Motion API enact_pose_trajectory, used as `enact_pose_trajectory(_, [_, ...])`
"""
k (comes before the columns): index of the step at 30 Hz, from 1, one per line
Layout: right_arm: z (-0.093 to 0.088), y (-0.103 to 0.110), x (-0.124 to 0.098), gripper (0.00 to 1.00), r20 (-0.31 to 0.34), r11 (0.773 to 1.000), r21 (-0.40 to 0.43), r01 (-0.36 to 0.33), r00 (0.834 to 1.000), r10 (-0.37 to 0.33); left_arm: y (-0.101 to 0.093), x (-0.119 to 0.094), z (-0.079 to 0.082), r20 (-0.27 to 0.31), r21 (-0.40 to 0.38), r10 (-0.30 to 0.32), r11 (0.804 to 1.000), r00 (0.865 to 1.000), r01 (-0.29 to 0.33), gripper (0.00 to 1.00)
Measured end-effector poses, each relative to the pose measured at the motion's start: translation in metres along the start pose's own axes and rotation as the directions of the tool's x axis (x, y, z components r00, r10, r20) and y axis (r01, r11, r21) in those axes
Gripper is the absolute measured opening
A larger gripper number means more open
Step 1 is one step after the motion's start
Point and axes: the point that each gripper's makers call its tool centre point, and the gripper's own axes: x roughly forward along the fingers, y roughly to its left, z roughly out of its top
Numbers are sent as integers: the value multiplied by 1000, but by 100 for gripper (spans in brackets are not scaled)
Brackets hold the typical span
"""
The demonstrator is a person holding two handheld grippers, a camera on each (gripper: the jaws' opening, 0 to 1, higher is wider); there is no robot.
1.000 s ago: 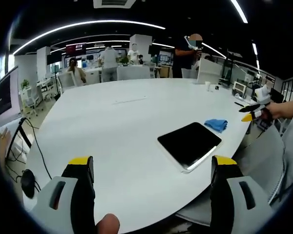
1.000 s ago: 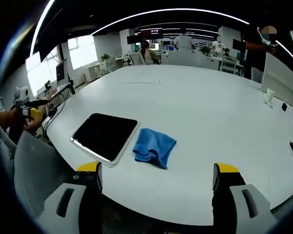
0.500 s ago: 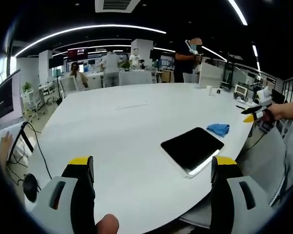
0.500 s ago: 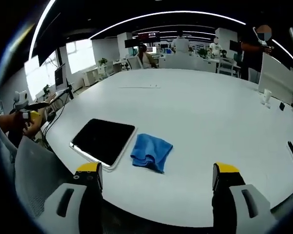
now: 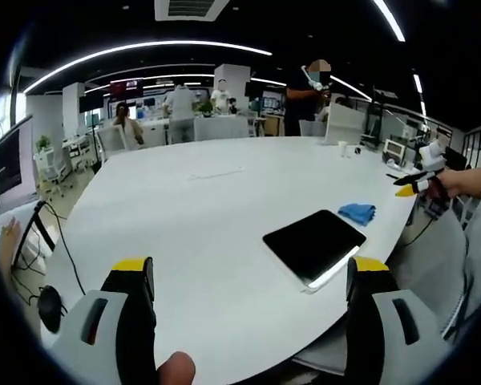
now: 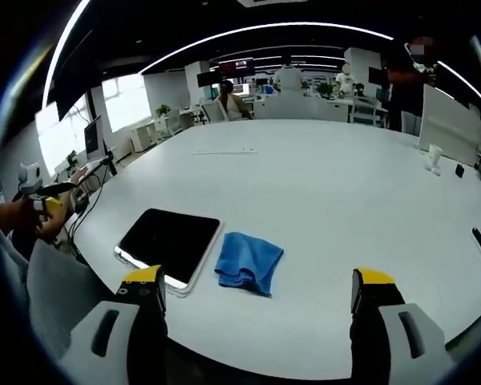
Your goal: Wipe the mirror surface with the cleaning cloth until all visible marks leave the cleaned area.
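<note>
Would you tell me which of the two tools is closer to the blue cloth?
The right tool: the blue cloth lies just ahead of it.

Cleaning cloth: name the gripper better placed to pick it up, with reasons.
Right. The cleaning cloth lies just ahead of the open right gripper; from the left gripper it sits beyond the mirror.

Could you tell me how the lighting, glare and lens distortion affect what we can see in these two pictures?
Left gripper view: fisheye bends the ceiling light strips into arcs; the mirror looks black, with a bright glint along its near edge. Right gripper view: the white table bulges, evenly lit; the blue cloth is sharp, with only soft shadow beneath it.
</note>
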Motion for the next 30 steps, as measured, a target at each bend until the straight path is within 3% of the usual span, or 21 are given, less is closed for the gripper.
enact_pose_trajectory(5, [20,4,13,91,12,999,-39,10,1000,-9,-1,2,-6,-11,0,-10,1000,1000,10,99])
enact_pose_trajectory(8, [33,8,26,81,13,999,-40,19,1000,-18,-3,1,-7,-18,3,-16,1000,1000,16,99])
enact_pose_trajectory(11, [34,12,42,79,-6,998,-65,23,1000,-23,-4,2,-10,-21,-2,-20,1000,1000,20,99])
enact_pose_trajectory(17, [9,23,77,57,-105,995,-103,-11,995,0,-11,3,-18,-34,-1,-31,1000,999,31,99])
enact_pose_trajectory(22, [-11,15,99,31,-144,992,-124,24,989,-42,-12,2,-27,-52,-12,-37,999,998,36,99])
enact_pose_trajectory(28, [-24,7,115,20,-197,997,-54,49,979,-59,-9,-3,-32,-62,-22,-32,999,998,31,99])
enact_pose_trajectory(30, [-27,1,118,16,-205,994,-55,89,974,-99,-9,-4,-34,-66,-19,-30,999,997,29,99])
